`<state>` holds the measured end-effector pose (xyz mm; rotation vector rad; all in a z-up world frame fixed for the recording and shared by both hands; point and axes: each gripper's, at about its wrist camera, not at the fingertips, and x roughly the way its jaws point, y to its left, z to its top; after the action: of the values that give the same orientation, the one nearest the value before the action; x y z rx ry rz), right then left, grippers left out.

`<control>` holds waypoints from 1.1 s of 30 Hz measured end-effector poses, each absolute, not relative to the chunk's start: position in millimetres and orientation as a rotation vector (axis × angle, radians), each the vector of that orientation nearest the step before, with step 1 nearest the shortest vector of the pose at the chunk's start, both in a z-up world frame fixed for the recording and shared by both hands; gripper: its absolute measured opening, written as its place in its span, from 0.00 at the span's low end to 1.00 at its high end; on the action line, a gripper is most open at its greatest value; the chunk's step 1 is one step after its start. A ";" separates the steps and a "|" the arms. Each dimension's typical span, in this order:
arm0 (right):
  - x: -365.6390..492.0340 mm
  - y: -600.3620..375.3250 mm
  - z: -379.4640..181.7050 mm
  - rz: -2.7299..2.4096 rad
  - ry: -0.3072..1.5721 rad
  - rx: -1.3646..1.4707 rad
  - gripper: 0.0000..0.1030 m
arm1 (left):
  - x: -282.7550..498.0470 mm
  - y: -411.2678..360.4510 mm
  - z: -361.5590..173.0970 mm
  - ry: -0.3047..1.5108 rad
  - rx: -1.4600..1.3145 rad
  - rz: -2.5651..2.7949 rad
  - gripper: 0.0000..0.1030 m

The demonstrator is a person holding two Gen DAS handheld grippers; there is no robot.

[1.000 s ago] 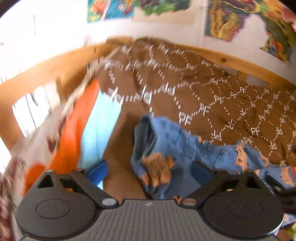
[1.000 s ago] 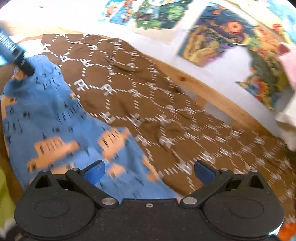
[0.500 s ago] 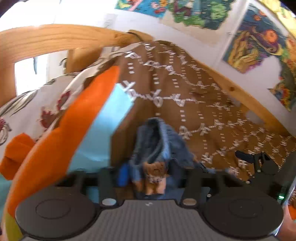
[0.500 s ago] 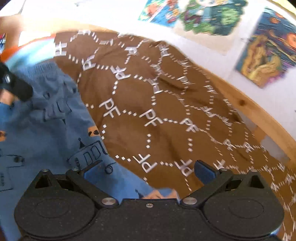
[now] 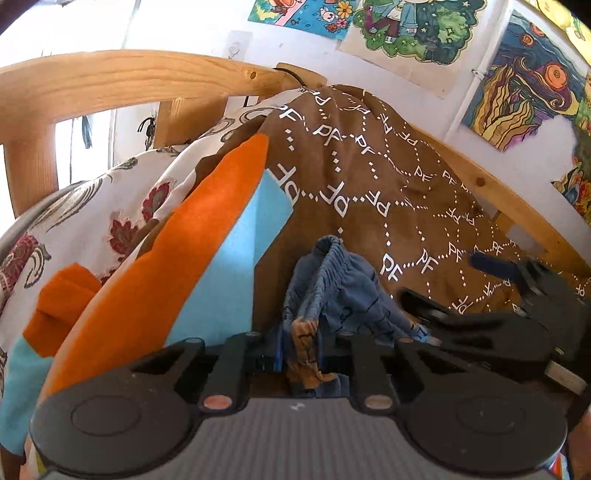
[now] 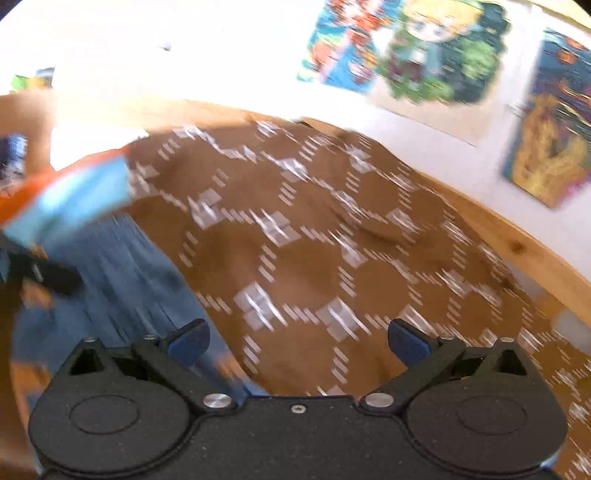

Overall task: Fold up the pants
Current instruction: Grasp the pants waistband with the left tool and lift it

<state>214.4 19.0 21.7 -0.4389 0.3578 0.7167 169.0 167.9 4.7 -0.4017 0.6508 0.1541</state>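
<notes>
The pants (image 5: 334, 280) are blue with orange prints and lie on a brown patterned blanket (image 5: 369, 192). My left gripper (image 5: 301, 354) is shut on the pants' waistband, which bunches up between its fingers. In the right wrist view, which is blurred, the pants (image 6: 122, 280) lie at the lower left. My right gripper (image 6: 297, 339) is open and empty above the blanket (image 6: 314, 240), just right of the pants. The right gripper (image 5: 517, 295) also shows in the left wrist view at the right.
An orange and light blue pillow (image 5: 166, 266) and a floral cloth (image 5: 92, 206) lie left of the pants. A wooden bed rail (image 5: 129, 81) runs along the back and left. Posters (image 5: 406, 29) hang on the wall behind.
My left gripper has shut on the pants' waistband; it was open one second ago. My right gripper has moved left across the blanket and stays open.
</notes>
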 end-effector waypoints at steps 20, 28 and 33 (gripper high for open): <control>143.6 -96.6 4.4 0.354 0.518 -0.391 0.99 | 170.2 172.4 3.2 0.666 -0.446 0.159 0.20; 81.5 -79.3 -40.9 0.346 0.505 -0.620 0.99 | 171.2 174.3 2.0 0.669 -0.477 0.171 0.23; 75.5 -76.9 -42.1 0.336 0.460 -0.641 0.99 | 170.2 167.6 4.6 0.651 -0.442 0.166 0.19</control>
<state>75.5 -76.9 -42.1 -0.6409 0.4595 0.3359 170.2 167.6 4.6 -0.4418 0.6513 0.1658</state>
